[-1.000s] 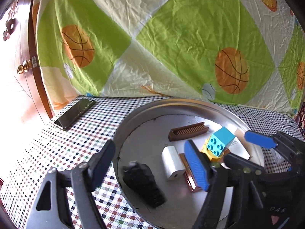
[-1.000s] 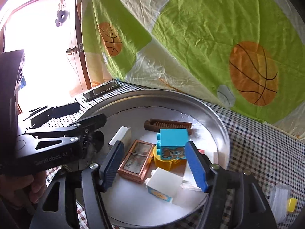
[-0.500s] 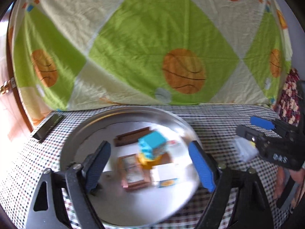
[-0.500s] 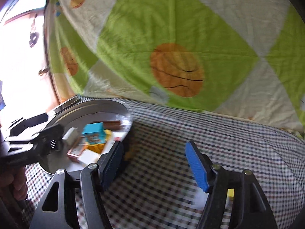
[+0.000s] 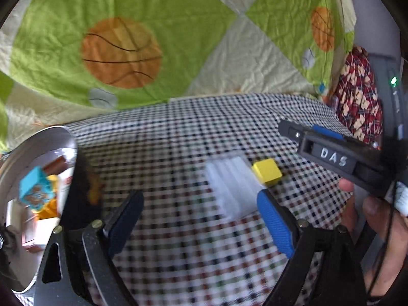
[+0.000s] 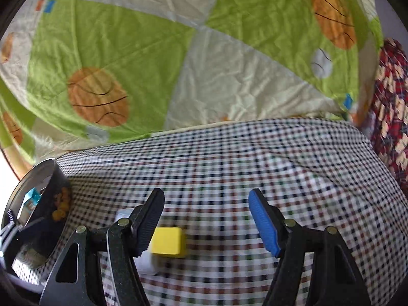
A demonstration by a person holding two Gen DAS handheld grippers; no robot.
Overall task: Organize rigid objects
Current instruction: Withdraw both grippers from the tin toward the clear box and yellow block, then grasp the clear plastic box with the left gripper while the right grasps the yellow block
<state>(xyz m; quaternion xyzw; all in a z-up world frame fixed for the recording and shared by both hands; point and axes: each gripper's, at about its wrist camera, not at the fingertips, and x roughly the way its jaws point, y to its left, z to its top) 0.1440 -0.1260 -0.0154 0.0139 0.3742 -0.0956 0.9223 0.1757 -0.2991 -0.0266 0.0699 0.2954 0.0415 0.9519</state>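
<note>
Yellow block and clear packet loose mid-surface beyond the pan, hence left gripper fingers opening emptily, right gripper parted, empty.

Probably a home: basketball-print bedsheet behind a table in checked cloth.

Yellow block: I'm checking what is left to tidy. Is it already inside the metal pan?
No. The yellow block lies on the checkered cloth beside a clear plastic piece, well apart from the metal pan.

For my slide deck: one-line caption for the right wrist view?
Open right gripper above checkered cloth, yellow block near its left finger.
</note>
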